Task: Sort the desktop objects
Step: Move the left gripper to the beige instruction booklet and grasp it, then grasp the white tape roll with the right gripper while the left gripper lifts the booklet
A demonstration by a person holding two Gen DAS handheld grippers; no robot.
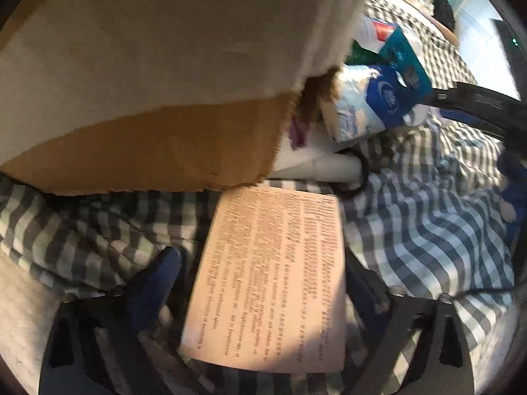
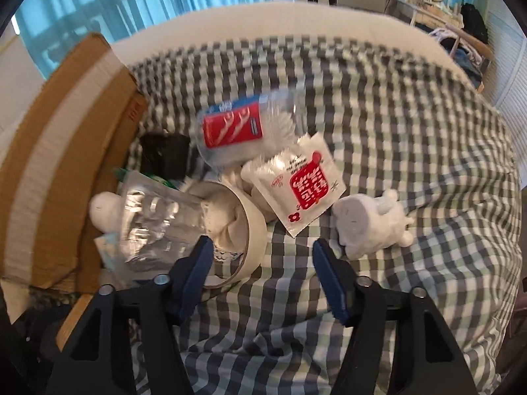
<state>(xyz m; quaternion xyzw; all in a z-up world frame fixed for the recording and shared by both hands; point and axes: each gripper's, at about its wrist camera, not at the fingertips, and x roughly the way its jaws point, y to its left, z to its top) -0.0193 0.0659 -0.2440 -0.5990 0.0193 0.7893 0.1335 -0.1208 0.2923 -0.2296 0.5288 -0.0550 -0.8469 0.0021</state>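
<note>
Two open tongs, two targets. Your left gripper (image 1: 263, 283) straddles the printed leaflet (image 1: 273, 279), pads apart from its edges: lower squarely before squeezing. Your right gripper (image 2: 260, 273) holds nothing; the tape roll (image 2: 243, 230) sits by its left finger, the white figurine (image 2: 372, 223) just beyond the right one.

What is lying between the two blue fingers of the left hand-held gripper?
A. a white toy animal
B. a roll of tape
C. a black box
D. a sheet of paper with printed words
D: in the left wrist view, the sheet of paper with printed lines lies on the checked cloth between the fingers of the left hand-held gripper.
</note>
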